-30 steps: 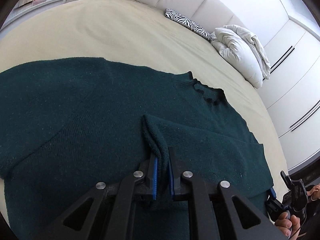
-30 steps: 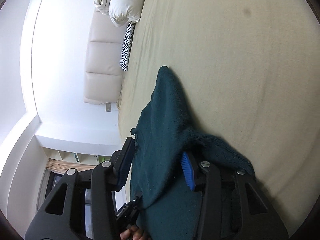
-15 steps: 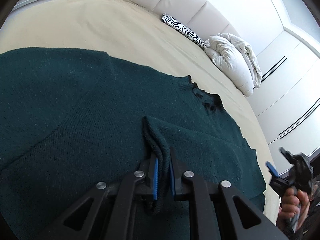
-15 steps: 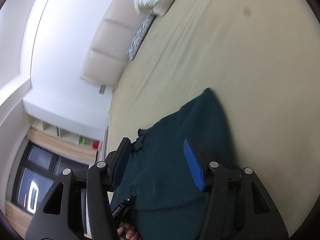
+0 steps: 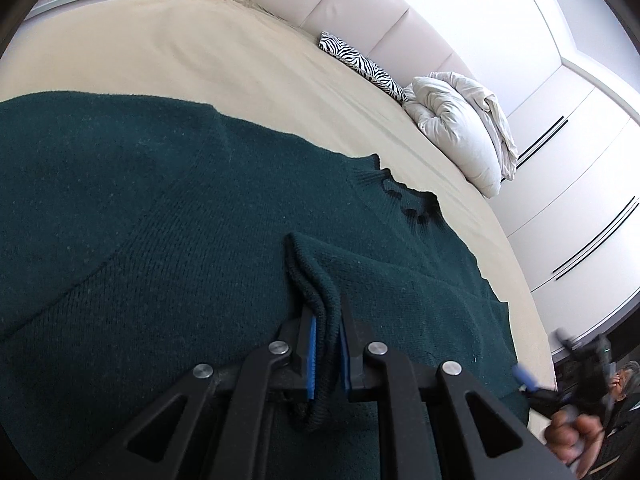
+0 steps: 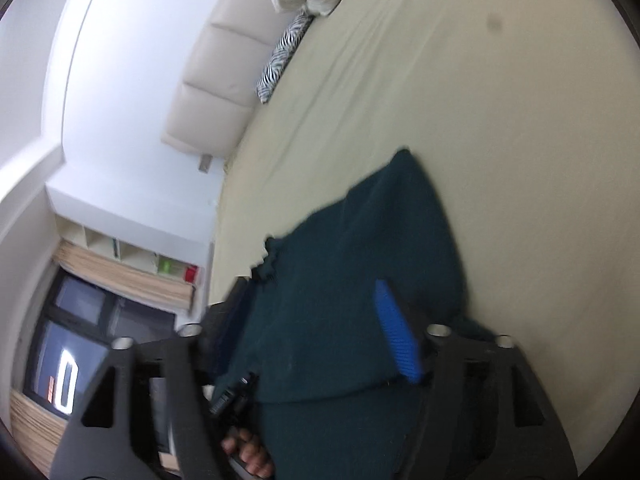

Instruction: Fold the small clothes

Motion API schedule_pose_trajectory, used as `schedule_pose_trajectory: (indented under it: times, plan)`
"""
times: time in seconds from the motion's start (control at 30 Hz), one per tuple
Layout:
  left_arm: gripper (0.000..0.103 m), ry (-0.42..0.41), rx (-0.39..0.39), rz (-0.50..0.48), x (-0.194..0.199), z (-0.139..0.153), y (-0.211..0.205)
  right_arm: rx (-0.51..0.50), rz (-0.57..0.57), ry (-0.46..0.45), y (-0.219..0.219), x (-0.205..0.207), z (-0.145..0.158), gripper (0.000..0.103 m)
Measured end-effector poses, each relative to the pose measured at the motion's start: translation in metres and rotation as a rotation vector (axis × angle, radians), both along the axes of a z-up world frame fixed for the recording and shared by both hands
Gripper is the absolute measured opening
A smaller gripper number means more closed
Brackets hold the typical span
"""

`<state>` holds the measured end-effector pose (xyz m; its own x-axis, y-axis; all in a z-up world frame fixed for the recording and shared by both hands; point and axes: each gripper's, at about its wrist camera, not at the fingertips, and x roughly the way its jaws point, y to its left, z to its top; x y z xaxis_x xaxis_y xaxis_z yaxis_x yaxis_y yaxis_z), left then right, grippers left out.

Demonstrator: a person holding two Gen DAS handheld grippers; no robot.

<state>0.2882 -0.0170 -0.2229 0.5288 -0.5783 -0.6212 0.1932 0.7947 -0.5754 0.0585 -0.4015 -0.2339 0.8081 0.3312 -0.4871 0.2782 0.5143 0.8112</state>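
A dark green knit sweater [image 5: 168, 216] lies flat on the beige bed [image 5: 180, 60], its neck toward the far right. My left gripper [image 5: 326, 322] is shut on the sweater's sleeve cuff [image 5: 308, 280], folded across the body. My right gripper [image 6: 316, 300] is open and empty, raised above the sweater [image 6: 352, 280] near its right side. It also shows blurred at the lower right of the left wrist view [image 5: 560, 364].
A zebra-print cushion [image 5: 360, 64] and a white bundled duvet [image 5: 460, 128] lie at the head of the bed by the padded headboard [image 5: 360, 4]. White wardrobe doors [image 5: 580, 184] stand to the right. Shelves [image 6: 132, 252] and a window are at the left.
My right gripper has let go of the sweater's side, opened and lifted away. My left gripper has stayed shut on the sleeve cuff, shifting slightly forward.
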Motion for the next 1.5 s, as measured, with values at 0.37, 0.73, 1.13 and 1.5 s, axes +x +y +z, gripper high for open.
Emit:
schedule_pose_trajectory:
  times: [0.37,0.73,1.13,1.5]
  plan:
    - [0.014,-0.013,-0.002,0.004,-0.003,0.000,0.002,-0.035,-0.040,-0.018,-0.025,0.047,0.012,0.082]
    - [0.072,0.002,0.022,0.062,-0.020,0.044,0.029,-0.302,-0.017,-0.084,0.032,-0.008,0.089,0.079]
    - [0.081,0.038,-0.408,0.766,-0.155,0.037,0.330,-0.773,0.082,-0.405,0.200,-0.074,0.211,0.103]
    - [0.062,0.164,-0.513,1.018,-0.150,-0.013,0.386,-0.353,0.234,-0.252,0.254,-0.058,0.201,0.102]
